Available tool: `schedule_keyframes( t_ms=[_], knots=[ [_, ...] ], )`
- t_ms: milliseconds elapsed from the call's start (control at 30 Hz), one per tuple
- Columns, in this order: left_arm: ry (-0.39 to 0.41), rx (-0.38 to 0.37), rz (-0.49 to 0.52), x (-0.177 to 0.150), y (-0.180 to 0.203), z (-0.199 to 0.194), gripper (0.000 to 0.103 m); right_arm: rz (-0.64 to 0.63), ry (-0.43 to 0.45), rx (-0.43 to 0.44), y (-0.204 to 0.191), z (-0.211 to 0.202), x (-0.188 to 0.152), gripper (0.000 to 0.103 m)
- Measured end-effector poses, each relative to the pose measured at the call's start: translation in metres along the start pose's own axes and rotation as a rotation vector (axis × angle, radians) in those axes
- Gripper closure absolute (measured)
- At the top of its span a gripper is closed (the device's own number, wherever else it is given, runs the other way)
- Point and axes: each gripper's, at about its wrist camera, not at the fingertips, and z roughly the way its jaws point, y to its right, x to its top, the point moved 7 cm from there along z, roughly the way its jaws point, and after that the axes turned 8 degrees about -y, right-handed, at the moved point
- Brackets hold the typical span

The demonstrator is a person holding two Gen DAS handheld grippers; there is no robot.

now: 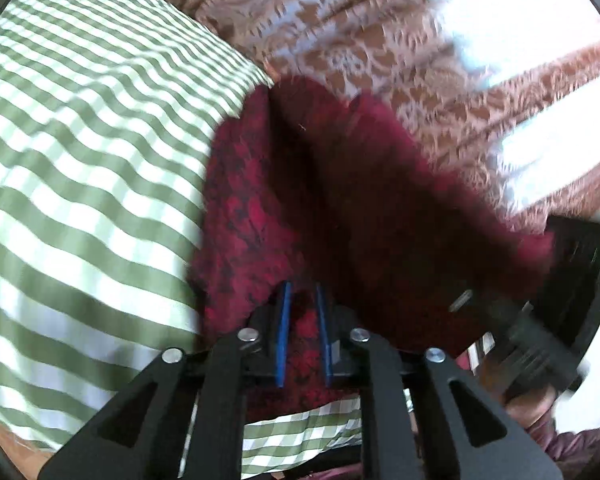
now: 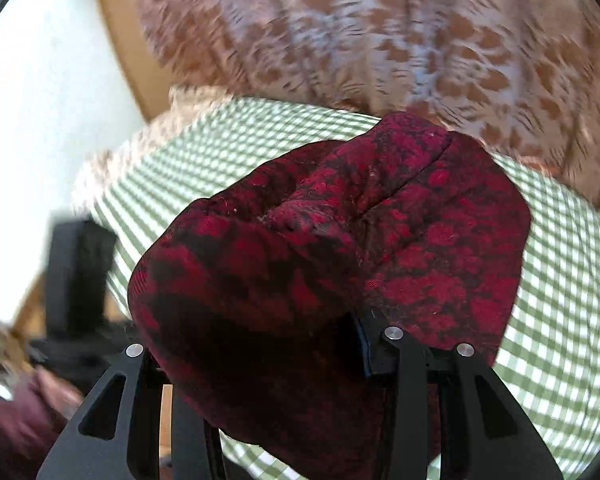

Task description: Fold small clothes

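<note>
fig. fold of a small garment, mid-carry. the dark red and black mottled woven cloth garment [image 2: 340, 240] hangs lifted between two claws above the green and white checked cloth-covered bench [image 1: 80, 180]. in the left wrist view the left claw [image 1: 304, 308] shows its blue pads [image 1: 283, 332] drawn narrow with red fabric between them; the pads appear to pinch an edge of the cloth. in the right wrist view the right claw [image 2: 300, 344] is largely buried under a bunched mound of the same garment, one blue-edged pad [image 2: 362, 344] just visible at the fabric; the claw stands partly closed on a thick gather of cloth, its far finger hidden.

step in hand, as judged: one held edge is being brought over toward the rest of the garment, the fold not yet laid down. both views are smeared, in keeping with motion.

the next move calls for lowering the two held corners together, keeping the edge taut between the claws, so that it lands square on the lower layer before release; slack in the middle would leave a wrinkle.

surroundings: a brown and pale patterned curtain [image 2: 380, 40] hangs behind the bench, with bright window light [image 1: 520, 8] beside it and a pale wall [image 2: 40, 100] to one side. a person's maroon sleeve [image 2: 16, 432] shows low in the right wrist view.
</note>
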Motion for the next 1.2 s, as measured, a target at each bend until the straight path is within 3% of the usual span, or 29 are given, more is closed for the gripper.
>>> schedule_keyframes(
  t_ms=[100, 200, 300, 367, 567, 700, 767, 800, 900, 933, 1000, 1033, 1100, 1200],
  knots=[
    [0.055, -0.014, -0.039, 0.012, -0.009, -0.028, 0.086, -0.141, 0.007, -0.106, -0.023, 0.016, -0.014, 0.063],
    [0.082, -0.024, -0.017, 0.027, -0.003, -0.043, 0.083, -0.310, 0.039, -0.236, -0.043, 0.025, -0.030, 0.063],
    [0.069, -0.075, 0.034, 0.041, 0.014, -0.046, 0.064, -0.395, 0.074, -0.315, -0.049, 0.028, -0.037, 0.060],
    [0.042, -0.061, 0.086, 0.055, 0.032, -0.036, 0.057, -0.399, 0.090, -0.315, -0.047, 0.024, -0.039, 0.060],
    [-0.116, 0.021, 0.182, 0.074, 0.065, 0.007, 0.049, -0.370, 0.125, -0.276, -0.033, 0.009, -0.034, 0.060],
    [-0.205, 0.090, 0.189, 0.075, 0.070, 0.030, 0.050, -0.378, 0.143, -0.274, -0.032, 0.007, -0.033, 0.060],
    [-0.223, 0.137, 0.235, 0.075, 0.077, 0.037, 0.077, -0.391, 0.156, -0.275, -0.033, 0.005, -0.035, 0.053],
    [-0.223, 0.163, 0.263, 0.074, 0.081, 0.039, 0.079, -0.393, 0.168, -0.268, -0.033, 0.002, -0.035, 0.044],
    [-0.185, 0.193, 0.306, 0.075, 0.092, 0.032, 0.084, -0.408, 0.176, -0.180, -0.037, -0.012, -0.037, 0.022],
    [-0.175, 0.206, 0.312, 0.076, 0.094, 0.028, 0.084, -0.400, 0.171, -0.134, -0.037, -0.018, -0.038, 0.020],
    [-0.166, 0.222, 0.321, 0.078, 0.095, 0.022, 0.084, -0.356, 0.149, 0.040, -0.033, -0.040, -0.041, 0.011],
    [-0.159, 0.230, 0.321, 0.078, 0.095, 0.018, 0.084, -0.309, 0.138, 0.162, -0.026, -0.058, -0.042, 0.010],
    [-0.142, 0.248, 0.324, 0.077, 0.091, 0.009, 0.084, -0.208, 0.134, 0.319, -0.003, -0.086, -0.043, 0.010],
    [-0.119, 0.265, 0.314, 0.075, 0.082, 0.000, 0.084, -0.064, 0.177, 0.379, 0.035, -0.109, -0.042, 0.010]
  ],
)
